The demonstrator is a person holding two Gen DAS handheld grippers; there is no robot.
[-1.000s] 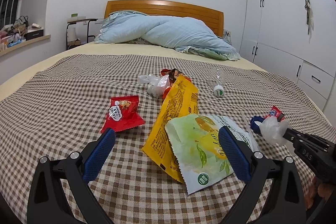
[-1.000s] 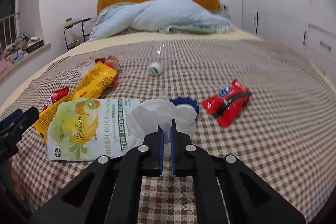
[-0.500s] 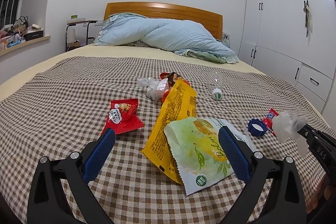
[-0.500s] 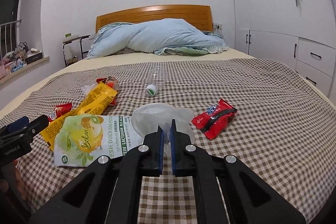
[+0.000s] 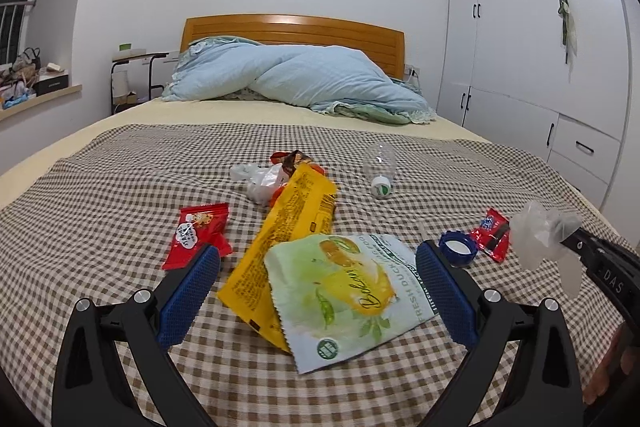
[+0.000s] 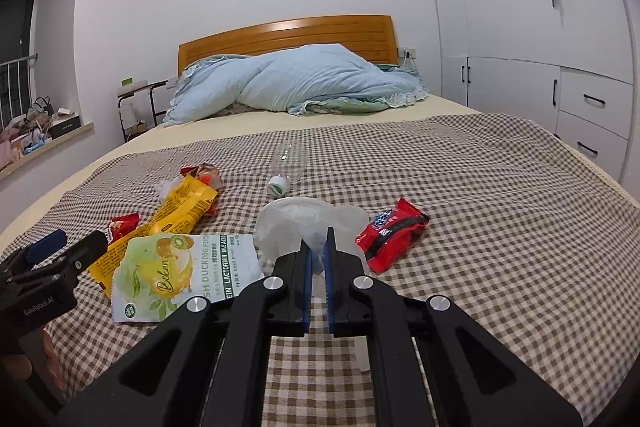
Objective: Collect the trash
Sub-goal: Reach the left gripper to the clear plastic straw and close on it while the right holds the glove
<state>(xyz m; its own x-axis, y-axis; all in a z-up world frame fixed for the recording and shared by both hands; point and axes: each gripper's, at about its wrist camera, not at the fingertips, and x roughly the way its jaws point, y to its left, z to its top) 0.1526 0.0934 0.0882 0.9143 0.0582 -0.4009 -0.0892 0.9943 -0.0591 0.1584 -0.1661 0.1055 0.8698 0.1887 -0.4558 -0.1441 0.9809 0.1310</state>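
Note:
Trash lies on a checked bed cover (image 5: 100,195). My right gripper (image 6: 316,259) is shut on a clear plastic wrapper (image 6: 304,223) and holds it above the cover; the wrapper also shows in the left wrist view (image 5: 540,235). My left gripper (image 5: 316,271) is open and empty, above a green pouch (image 5: 344,287) and a yellow bag (image 5: 292,223). Around them lie a red snack packet (image 5: 198,231), a blue cap (image 5: 458,247), a small red wrapper (image 5: 492,233), an empty clear bottle (image 5: 380,171) and a crumpled white bag (image 5: 260,181).
A light blue duvet (image 5: 304,79) is heaped against the wooden headboard (image 5: 292,27). White wardrobes (image 5: 532,47) stand along the right. A side table (image 5: 136,75) and a cluttered window ledge (image 5: 36,91) are on the left.
My right gripper has lifted the clear wrapper off the cover and drawn it back to the right, uncovering the blue cap. My left gripper has stayed open and nearly still.

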